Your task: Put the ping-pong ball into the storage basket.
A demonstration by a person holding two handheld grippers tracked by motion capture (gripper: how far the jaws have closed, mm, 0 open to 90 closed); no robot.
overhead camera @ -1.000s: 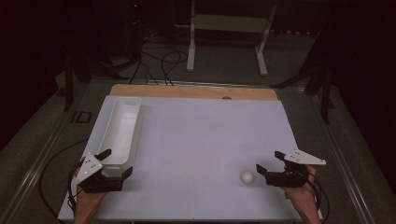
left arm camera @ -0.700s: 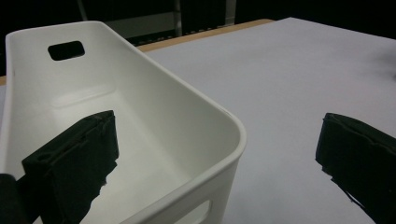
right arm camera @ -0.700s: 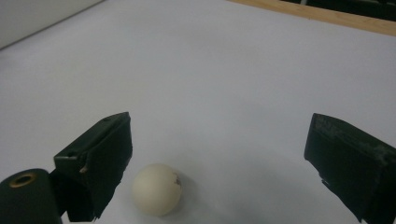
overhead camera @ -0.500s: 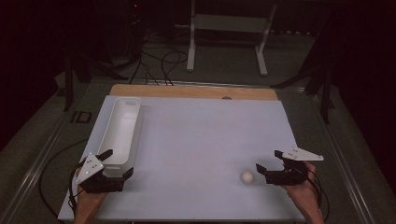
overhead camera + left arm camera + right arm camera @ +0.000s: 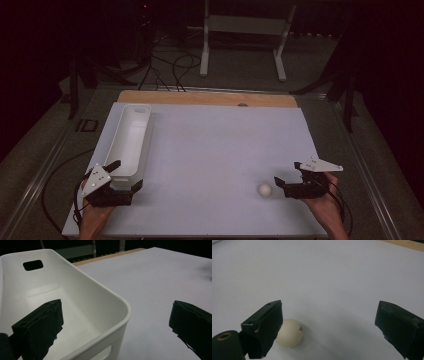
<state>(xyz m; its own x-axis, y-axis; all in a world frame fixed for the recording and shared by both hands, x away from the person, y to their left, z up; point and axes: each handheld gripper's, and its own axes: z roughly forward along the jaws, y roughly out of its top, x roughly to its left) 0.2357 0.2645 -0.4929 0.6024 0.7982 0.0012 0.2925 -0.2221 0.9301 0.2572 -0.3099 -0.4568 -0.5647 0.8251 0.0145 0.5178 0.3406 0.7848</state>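
A small cream ball (image 5: 264,190) lies on the white table top near the front right. My right gripper (image 5: 288,174) stands open just to the right of it, jaws pointing left. In the right gripper view the ball (image 5: 290,333) rests against the inner side of the left jaw, with the right jaw far off and the gripper (image 5: 329,312) wide. At the front left, my left gripper (image 5: 125,176) is open at the near end of a long white bin (image 5: 131,137). One jaw sits inside the bin (image 5: 75,302) and the other outside over the table, so the gripper (image 5: 117,307) straddles the wall.
A wooden strip (image 5: 200,97) edges the far side of the white table top (image 5: 215,150). Beyond it stand a white metal frame (image 5: 245,30) and loose cables (image 5: 165,65) on the dark floor. The bin is empty, with a handle slot (image 5: 33,265) at its far end.
My right gripper has slid a little to the left, closing the gap to the ball. The left gripper and the bin have barely moved.
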